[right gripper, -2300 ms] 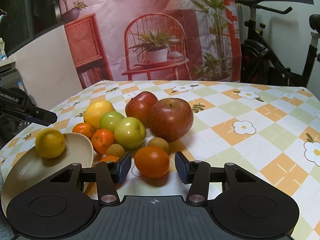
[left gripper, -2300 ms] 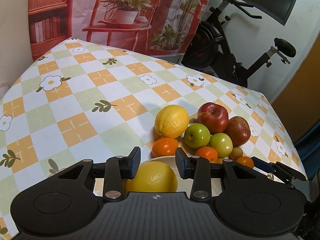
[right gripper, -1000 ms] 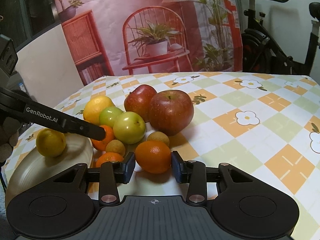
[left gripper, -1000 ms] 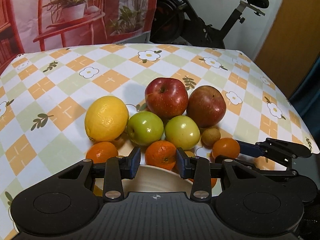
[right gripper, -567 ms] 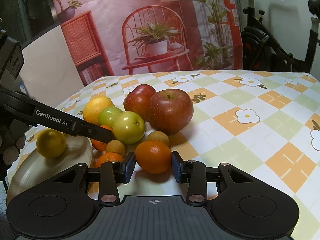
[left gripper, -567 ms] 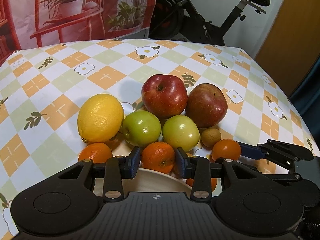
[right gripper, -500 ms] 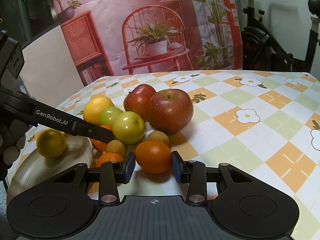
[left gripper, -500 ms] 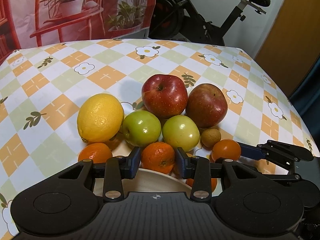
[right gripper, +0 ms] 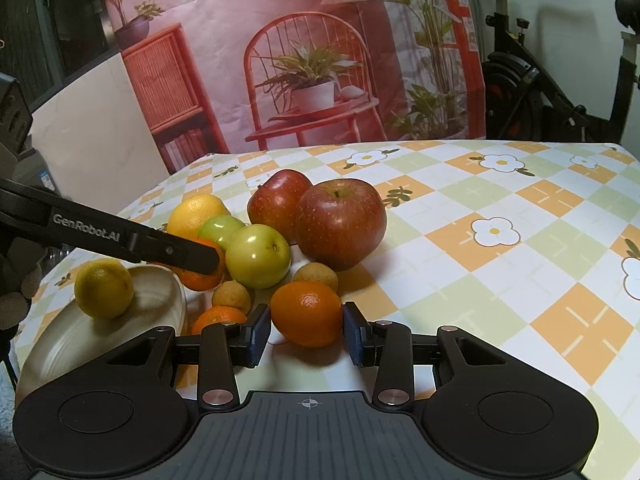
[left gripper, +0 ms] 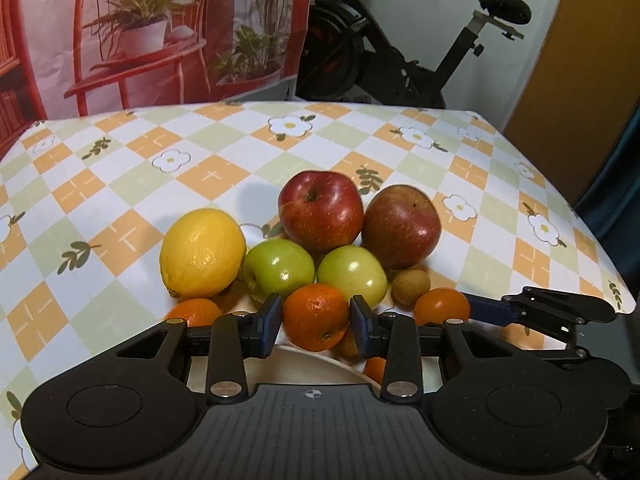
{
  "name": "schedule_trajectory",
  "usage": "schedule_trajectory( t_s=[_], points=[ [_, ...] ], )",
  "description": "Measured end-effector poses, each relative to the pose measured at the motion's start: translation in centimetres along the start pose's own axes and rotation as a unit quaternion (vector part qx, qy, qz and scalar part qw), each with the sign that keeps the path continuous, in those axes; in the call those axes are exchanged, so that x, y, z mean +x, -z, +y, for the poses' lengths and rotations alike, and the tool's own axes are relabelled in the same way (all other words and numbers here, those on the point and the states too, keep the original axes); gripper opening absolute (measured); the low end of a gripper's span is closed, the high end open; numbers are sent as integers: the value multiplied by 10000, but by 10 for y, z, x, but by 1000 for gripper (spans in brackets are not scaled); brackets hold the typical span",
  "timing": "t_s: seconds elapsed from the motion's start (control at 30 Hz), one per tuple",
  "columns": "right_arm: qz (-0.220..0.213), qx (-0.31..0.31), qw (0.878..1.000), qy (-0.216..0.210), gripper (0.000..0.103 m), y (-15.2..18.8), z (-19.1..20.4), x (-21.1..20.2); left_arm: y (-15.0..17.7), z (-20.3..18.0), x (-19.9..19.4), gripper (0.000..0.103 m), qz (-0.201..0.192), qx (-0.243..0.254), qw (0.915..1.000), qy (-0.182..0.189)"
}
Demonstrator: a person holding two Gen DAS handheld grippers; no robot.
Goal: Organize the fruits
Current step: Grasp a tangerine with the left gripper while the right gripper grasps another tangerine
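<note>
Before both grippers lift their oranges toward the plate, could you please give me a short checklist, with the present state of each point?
1. Left gripper brackets the small dimpled orange, both pads at its sides: ok.
2. Right gripper brackets the smooth oval orange: ok.
3. Firm pad contact on either orange: cannot tell.
4. Free room in the cream ceramic plate: ok; only a small yellow lemon lies in it.
5. The left gripper's orange stands clear of neighbours: not ok; the green apple sits right behind it.
6. The two grippers are apart: ok.
</note>
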State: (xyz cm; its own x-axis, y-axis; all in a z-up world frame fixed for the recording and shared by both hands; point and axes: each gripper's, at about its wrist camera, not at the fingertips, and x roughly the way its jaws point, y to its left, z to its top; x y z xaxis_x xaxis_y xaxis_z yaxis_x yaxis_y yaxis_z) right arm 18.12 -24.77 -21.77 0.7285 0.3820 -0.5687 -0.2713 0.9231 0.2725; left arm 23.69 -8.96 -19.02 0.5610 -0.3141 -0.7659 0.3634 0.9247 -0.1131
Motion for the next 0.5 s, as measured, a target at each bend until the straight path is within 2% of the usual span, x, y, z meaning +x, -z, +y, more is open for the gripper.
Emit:
schedule_trajectory(
  t_s=[0.5],
  points=[
    [-62, 42, 10000, -47, 36, 0, 3, -1, 5, -1, -40, 39, -432, -93, 9990, 28]
  ],
)
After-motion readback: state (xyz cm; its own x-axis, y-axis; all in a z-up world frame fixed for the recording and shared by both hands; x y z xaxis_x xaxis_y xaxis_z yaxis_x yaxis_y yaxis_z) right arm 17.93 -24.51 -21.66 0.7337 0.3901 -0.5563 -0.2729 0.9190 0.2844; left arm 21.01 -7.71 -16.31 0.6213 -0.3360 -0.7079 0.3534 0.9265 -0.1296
